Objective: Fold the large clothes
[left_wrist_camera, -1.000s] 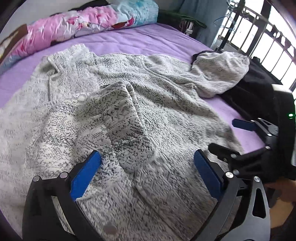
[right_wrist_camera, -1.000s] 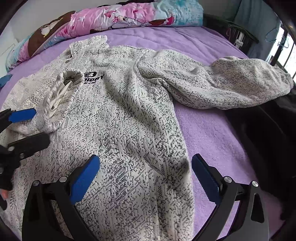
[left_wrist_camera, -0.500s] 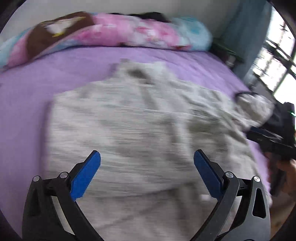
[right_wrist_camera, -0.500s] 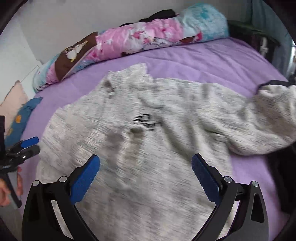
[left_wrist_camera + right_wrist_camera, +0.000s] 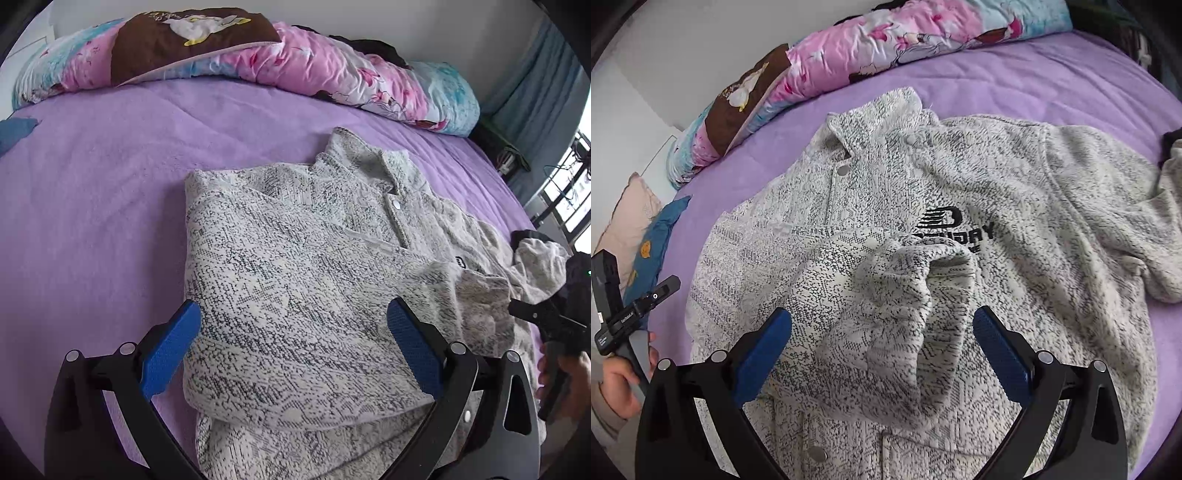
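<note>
Grey knit jacket on purple bed, w/ both hand-held grippers spread above, empty.

left sleeve now folded across sweater

Spread across the bed: a jacket, collar toward the rolled quilt along the far edge. Folded over the jacket's chest: one sleeve, cuff lying just below the printed logo. Stretched out to the right, toward the bed's edge: the other sleeve. Over the near part of the jacket: left gripper and right gripper, left one toward the folded side.
</note>
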Action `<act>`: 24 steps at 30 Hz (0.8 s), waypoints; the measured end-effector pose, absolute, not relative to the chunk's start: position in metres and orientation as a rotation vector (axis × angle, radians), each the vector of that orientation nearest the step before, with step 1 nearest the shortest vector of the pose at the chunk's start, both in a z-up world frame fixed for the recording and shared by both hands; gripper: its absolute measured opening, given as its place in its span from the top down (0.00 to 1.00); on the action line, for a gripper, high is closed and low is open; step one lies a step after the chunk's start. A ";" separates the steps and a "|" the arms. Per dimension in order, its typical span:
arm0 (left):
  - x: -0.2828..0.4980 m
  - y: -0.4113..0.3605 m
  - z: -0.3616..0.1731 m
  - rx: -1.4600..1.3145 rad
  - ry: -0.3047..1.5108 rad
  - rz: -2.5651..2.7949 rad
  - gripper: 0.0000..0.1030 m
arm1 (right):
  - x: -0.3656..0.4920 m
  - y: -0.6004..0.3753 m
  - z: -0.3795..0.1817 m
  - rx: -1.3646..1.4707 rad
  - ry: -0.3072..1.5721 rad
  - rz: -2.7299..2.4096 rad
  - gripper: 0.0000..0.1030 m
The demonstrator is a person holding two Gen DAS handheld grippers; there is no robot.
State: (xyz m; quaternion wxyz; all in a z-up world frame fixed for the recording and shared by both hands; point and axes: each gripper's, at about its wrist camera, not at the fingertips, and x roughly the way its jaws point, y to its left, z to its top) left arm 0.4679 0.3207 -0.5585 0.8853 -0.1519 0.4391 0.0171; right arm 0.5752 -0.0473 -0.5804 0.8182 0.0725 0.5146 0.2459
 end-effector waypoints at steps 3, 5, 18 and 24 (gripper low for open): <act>0.475 0.318 -0.569 -0.329 0.935 0.036 0.06 | 0.579 -0.042 -0.586 0.155 1.115 0.545 0.30; 0.476 0.316 -0.575 -0.322 0.945 0.034 0.06 | 0.584 -0.041 -0.596 0.192 1.155 0.556 0.40; 0.474 0.296 -0.564 -0.258 0.886 0.057 0.06 | 0.590 -0.069 -0.542 0.223 0.990 0.560 0.88; 0.482 0.273 -0.609 -0.156 1.007 0.077 0.06 | 0.599 -0.080 -0.626 0.134 1.183 0.415 0.85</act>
